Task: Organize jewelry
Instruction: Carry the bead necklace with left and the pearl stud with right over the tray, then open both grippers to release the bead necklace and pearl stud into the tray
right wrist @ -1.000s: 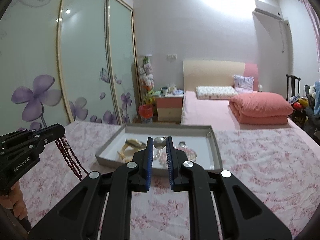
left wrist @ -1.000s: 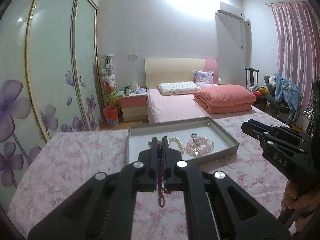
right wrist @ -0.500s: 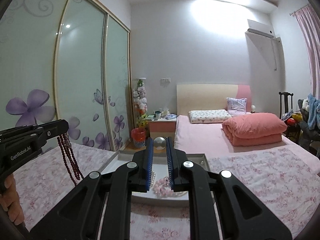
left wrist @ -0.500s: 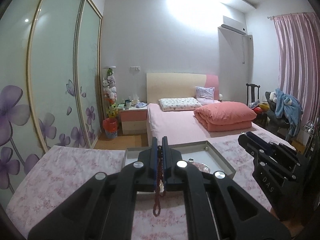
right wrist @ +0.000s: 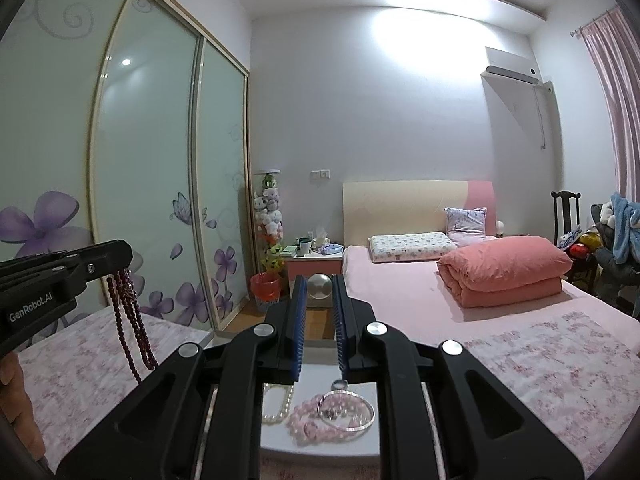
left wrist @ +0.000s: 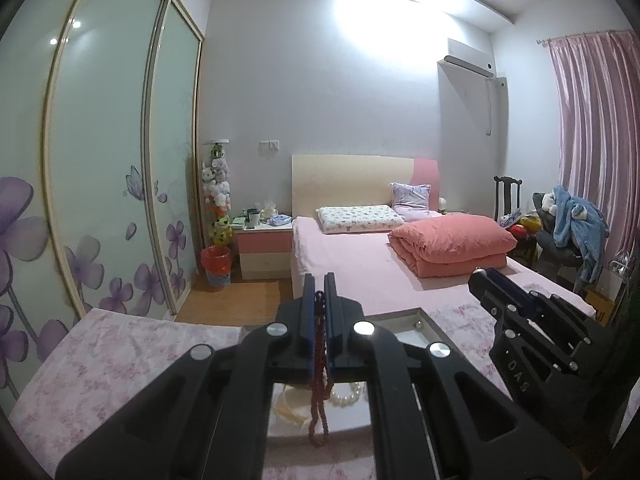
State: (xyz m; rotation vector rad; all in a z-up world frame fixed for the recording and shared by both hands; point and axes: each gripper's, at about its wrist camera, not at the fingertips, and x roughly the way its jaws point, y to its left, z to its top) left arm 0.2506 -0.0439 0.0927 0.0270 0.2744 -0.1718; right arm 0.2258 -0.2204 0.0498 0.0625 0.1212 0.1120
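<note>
I hold two grippers over a table with a pink flowery cloth (right wrist: 560, 364).

My left gripper (left wrist: 319, 292) is squeezed tight on a dark red bead necklace (left wrist: 319, 400). The beads run between the blue pads (left wrist: 307, 308) and hang down in loops under them. From my right camera I see the same necklace hanging from the left gripper's tip at the left side, up in the air above the cloth.

My right gripper (right wrist: 320, 292) is almost closed. It pinches a small round silver thing (right wrist: 320, 291) right at its tips. I cannot tell what this thing is.

Just under both grippers sits a gray tray (left wrist: 430, 325) on the cloth. Inside it, near me, lie a white pearl bracelet (right wrist: 280, 402), a pink bead bracelet (right wrist: 308, 420) and a clear bangle (right wrist: 348, 410) that lies partly on the pink one. A small ring (right wrist: 339, 385) lies a little farther back. The red necklace hangs above the tray, not lying in it.

Farther away is a bed (right wrist: 400, 292) with a folded pink blanket (right wrist: 508, 268) and two pillows. Left of the bed is a small nightstand (right wrist: 314, 266), then a red bin (right wrist: 265, 286) and a tall stack of soft toys (right wrist: 270, 220). A wardrobe with purple flowers (right wrist: 160, 184) fills the left side. Pink curtains (left wrist: 592, 128) hang far right.
</note>
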